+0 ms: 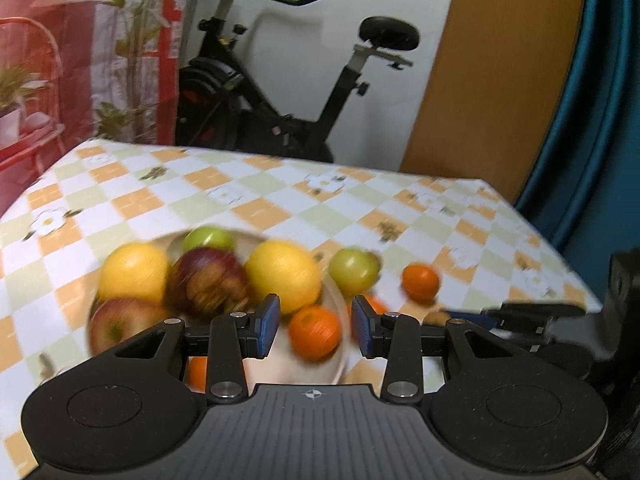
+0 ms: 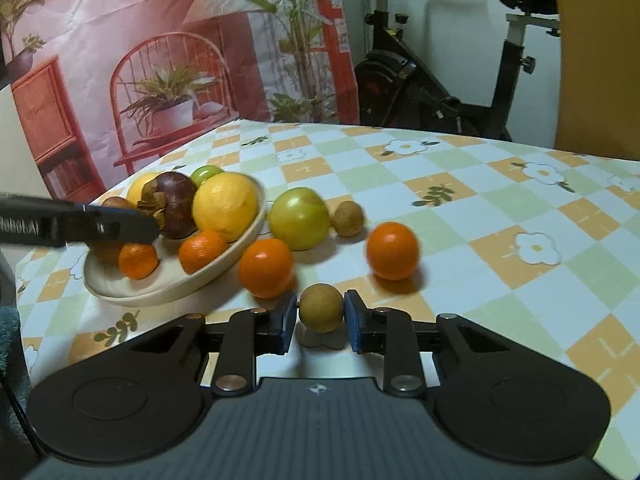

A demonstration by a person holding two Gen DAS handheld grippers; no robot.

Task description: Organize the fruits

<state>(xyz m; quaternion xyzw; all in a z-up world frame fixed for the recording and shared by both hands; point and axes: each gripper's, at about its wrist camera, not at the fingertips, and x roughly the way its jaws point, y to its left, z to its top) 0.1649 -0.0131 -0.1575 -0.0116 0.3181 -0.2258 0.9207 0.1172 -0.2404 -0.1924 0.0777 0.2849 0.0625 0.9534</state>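
Gripping small brown fruit [image 2: 321, 308], right tongs [image 2: 320, 322]; apparently off tablecloth [image 2: 460, 208].

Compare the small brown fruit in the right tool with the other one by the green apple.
The near brown fruit sits between the right tool pads; the far brown fruit lies loose beside the green apple. The near one looks larger, being closer. Both are round, tan, outside the plate.
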